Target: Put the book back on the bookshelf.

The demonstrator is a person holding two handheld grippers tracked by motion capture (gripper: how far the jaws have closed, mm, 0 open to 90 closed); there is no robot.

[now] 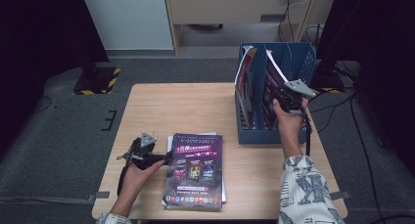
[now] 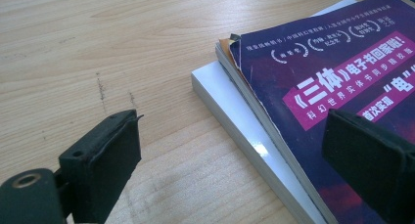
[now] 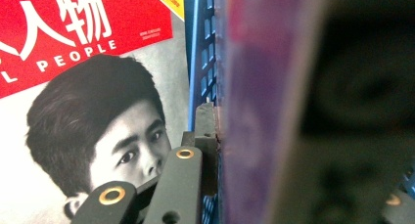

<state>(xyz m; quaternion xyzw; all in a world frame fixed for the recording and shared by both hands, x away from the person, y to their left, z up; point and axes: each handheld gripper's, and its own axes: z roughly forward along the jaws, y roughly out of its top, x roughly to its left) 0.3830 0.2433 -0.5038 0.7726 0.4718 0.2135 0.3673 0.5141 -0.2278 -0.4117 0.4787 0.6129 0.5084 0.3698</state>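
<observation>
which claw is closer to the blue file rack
Right. The right claw is at the blue plastic file rack, shut on a purple magazine standing in it. The left claw sits across the table beside the stacked magazines, well away.

Your left gripper (image 1: 166, 158) lies low at seven o'clock, jaws wide apart; your right gripper (image 1: 280, 94), raised at two o'clock, is clamped tight.

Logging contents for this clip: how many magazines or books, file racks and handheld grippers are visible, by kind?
Magazines standing in the rack: 2, the red-and-grey cover magazine and the purple magazine in the right gripper
Stack on the table: at least 2, purple-cover magazine on a white book
Blue file rack: 1
Grippers: 2, including the left gripper
Total: 7
</observation>
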